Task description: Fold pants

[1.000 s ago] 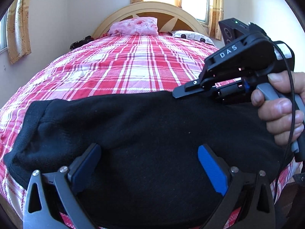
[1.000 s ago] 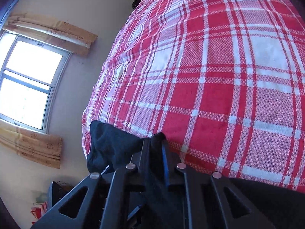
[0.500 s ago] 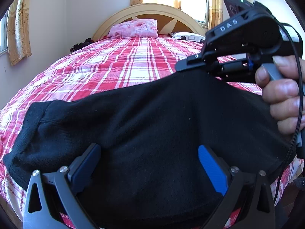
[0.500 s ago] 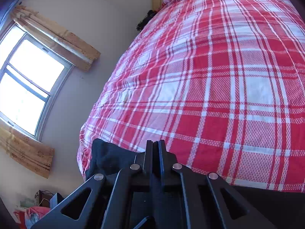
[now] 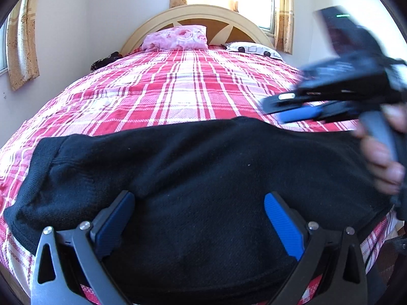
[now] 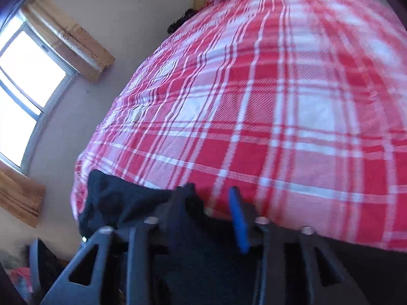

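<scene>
— Item one, far left: what do we list?

— The curtain at the side window, then the black pants, spread crosswise over the near end of the bed. Their ribbed end lies at the left edge, flat on the red plaid cover.

— And our left gripper?

— Fingers spread wide, blue pads facing each other, nothing between them. We place it just above the middle of the pants, low over the cloth.

— Further back, centre?

— A pink floral pillow against the arched headboard, and a second, patterned pillow to its right. A bright window sits behind the headboard.

— Right side?

— The right gripper, blurred, carried in the right hand above the right end of the pants. In its own view we see a narrow gap between the fingers, one blue pad exposed, no cloth in the gap. Whether its lower finger touches the pants we cannot say for certain, the frame being smeared; it appears to be clear of them.

— The pants in that view?

— Black fabric bunched at the bed's corner, left of the fingers.
</scene>
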{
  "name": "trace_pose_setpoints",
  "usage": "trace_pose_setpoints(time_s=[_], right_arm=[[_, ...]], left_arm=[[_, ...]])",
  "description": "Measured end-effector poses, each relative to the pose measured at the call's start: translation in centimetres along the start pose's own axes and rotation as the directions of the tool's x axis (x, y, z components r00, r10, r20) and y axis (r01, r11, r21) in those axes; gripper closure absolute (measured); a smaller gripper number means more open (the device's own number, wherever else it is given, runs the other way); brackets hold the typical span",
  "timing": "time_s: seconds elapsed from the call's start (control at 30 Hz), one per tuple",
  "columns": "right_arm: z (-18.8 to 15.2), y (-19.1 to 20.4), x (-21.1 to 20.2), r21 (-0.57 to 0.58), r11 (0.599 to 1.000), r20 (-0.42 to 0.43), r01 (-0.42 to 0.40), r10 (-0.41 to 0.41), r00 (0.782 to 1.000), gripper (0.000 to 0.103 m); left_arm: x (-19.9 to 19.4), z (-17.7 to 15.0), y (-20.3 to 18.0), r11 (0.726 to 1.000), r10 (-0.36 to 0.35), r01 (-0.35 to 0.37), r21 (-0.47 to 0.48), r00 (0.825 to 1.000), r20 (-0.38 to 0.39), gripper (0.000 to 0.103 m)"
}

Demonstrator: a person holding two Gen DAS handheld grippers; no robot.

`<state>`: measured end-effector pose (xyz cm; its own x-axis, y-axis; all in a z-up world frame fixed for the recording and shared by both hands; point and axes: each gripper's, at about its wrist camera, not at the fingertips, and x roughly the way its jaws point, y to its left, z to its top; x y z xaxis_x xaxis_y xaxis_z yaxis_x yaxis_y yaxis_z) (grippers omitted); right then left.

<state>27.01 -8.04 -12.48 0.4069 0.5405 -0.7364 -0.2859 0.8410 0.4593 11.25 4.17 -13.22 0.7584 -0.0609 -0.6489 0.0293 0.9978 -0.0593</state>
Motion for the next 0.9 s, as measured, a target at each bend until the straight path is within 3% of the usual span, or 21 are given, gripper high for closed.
trace_pose_setpoints(time_s=[0.1,0.27,0.43,0.57,0.6,0.67,0.73,0.9], right_arm=[[-2.5,0.5,-4.7,-0.097,0.992,0.071,0.081,-0.075,0.995,0.06],[-10.7,1.2,-10.0,-0.27,0.943,0.107,0.196,-0.173,0.979,0.06],[-16.0,1.1,-9.9,-0.374,0.892,0.087,0.253,-0.238,0.967,0.06],[-16.3,1.3,-8.5,-0.38,0.887,0.107,0.262,-0.239,0.965,0.061],[-16.2,1.4,-8.3,-0.38,0.884,0.125,0.272,-0.243,0.962,0.062],[-15.9,1.8,-7.9,-0.394,0.876,0.126,0.277,-0.247,0.961,0.086],[-16.1,2.5,-7.8,-0.409,0.865,0.131,0.292,-0.261,0.957,0.096],[-17.2,3.7,-8.2,-0.454,0.835,0.12,0.311,-0.288,0.95,0.1]], left_arm=[[-0.1,0.0,0.0,1.0,-0.009,0.009,0.002,1.0,-0.002,0.0],[-0.4,0.0,0.0,1.0,-0.01,0.01,0.0,1.0,-0.009,0.0],[-0.9,-0.4,-0.2,1.0,-0.005,0.005,0.004,1.0,-0.005,0.0],[-1.4,-0.7,-0.1,1.0,-0.01,0.01,0.007,1.0,-0.009,0.0],[-1.5,-0.7,0.0,1.0,-0.016,0.016,0.005,1.0,-0.011,0.0],[-1.6,-0.8,0.2,1.0,-0.021,0.021,0.002,1.0,-0.01,0.0],[-1.6,-0.8,0.2,1.0,-0.025,0.025,-0.005,1.0,-0.01,0.0],[-1.7,-0.8,0.1,1.0,-0.027,0.027,-0.003,1.0,-0.012,0.0]])
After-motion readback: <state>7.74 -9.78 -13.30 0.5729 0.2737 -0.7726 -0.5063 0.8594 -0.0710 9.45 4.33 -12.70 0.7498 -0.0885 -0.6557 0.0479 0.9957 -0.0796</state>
